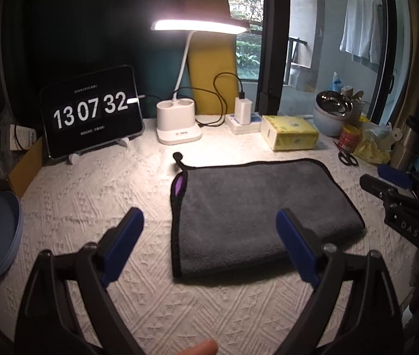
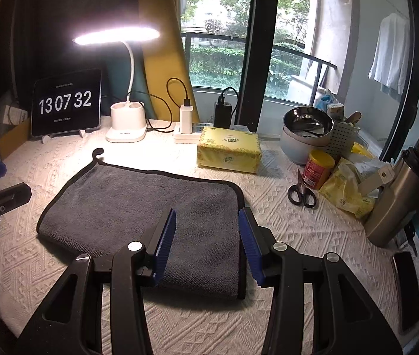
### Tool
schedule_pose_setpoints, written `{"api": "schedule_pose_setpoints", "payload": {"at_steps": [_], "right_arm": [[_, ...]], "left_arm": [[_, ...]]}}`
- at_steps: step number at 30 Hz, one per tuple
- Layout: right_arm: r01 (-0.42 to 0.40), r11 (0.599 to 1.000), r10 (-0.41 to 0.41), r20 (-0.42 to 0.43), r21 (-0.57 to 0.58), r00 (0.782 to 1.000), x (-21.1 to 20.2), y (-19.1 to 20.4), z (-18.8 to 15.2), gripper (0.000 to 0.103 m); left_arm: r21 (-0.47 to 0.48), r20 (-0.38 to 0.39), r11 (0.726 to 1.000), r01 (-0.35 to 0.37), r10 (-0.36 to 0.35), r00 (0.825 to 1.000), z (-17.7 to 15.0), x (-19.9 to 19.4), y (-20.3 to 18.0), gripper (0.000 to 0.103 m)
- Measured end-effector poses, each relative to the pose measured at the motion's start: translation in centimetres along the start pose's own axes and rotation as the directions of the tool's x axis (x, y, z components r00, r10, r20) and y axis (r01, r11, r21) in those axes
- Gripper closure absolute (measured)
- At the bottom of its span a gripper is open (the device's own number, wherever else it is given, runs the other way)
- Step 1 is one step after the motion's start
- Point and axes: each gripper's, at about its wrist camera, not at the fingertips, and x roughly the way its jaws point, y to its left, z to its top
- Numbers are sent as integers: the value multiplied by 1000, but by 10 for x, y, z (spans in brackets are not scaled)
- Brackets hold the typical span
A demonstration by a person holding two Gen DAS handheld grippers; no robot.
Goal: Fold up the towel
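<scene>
A dark grey microfibre towel with black piping (image 1: 256,207) lies already doubled over on the white embossed cloth of the table (image 1: 97,195), its fold toward the right-hand side and a hanging loop at the far left corner, between a lit white desk lamp (image 1: 180,124) and the two tools. The left claw (image 1: 209,242) hangs above the towel's near left edge, blue pads spread wide, holding nothing. The right claw (image 2: 208,245) hovers over the towel's near right corner, its pads also apart and empty, a piped edge showing between them. One fold looks done; a second appears to be in hand. The next move would likely call for each claw to drop onto a near corner, pinch both layers together and carry them across evenly, well clear of the black scissors (image 2: 301,195) and the yellow tissue box (image 2: 228,153).
</scene>
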Motion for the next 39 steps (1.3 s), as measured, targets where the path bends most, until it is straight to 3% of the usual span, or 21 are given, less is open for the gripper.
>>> {"api": "schedule_pose_setpoints", "payload": {"at_steps": [12,20,27,39], "right_arm": [[-16,1000,16,30,-7,999,-33,12,-20,56],[-4,1000,3,100,10,995,-66,10,-39,56],[5,999,-11,179,34,984,-102,9,-47,56],[31,999,-40,293,35,955,-163,16,-69,56]], "left_arm": [[2,8,1000,8,-8,1000,-27,-25,-2,11],[-7,70,1000,21,-21,997,-44,-52,-5,11],[-18,209,1000,11,-7,978,-54,-97,0,11],[-46,356,998,33,-14,935,-81,-150,12,11]]}}
